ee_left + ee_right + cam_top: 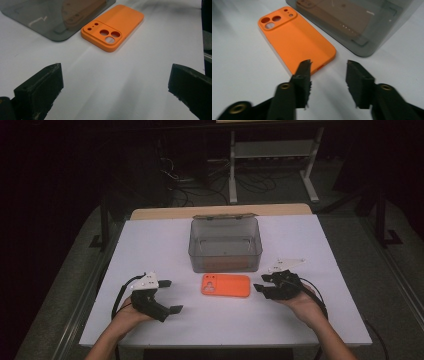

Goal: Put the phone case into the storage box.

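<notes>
my right claw point(327, 75) stands partly apart with nothing between its jaws, and the near corner of the orange phone case point(294, 37) lies just ahead of its left jaw, flat on the desk point(237, 65). my left claw point(112, 82) is wide apart and empty, the case well ahead of it. the risk as i judge it: the case lies so flat that a jaw coming in level could shove it into the smoky plastic box point(225, 242) just behind it instead of getting under its edge. the high view shows the box open-topped; the right gripper view alone shows the port cutout on the case's near end.
</notes>
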